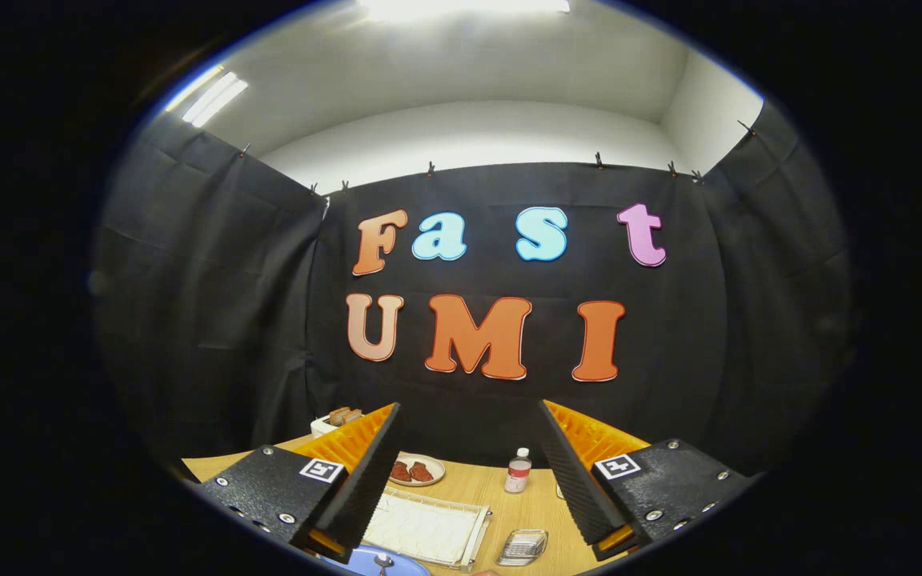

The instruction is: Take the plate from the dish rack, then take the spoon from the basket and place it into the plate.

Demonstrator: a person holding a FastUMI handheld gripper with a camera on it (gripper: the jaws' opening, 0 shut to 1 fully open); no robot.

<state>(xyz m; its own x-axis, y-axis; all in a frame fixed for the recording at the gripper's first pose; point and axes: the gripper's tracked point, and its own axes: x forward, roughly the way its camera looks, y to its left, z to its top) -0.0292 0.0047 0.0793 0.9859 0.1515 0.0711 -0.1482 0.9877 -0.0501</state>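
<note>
My gripper (469, 408) is open and holds nothing; it is raised above a wooden table (537, 500) and looks toward the booth wall. Below and between the fingers lies a white wire dish rack (427, 528), seen flat from above. A blue plate (365, 565) peeks in just nearer than the rack, under the left finger (369, 472). A small shiny piece (383, 561) rests on the plate, too little of it visible to name. A small clear basket (523, 546) sits to the right of the rack, near the right finger (577, 472).
At the table's far side a white plate with red-brown food (413, 470) stands beside a small white bottle (518, 470). A white toaster with bread (331, 420) sits at the back left, partly behind the left finger. Black cloth walls close off the booth.
</note>
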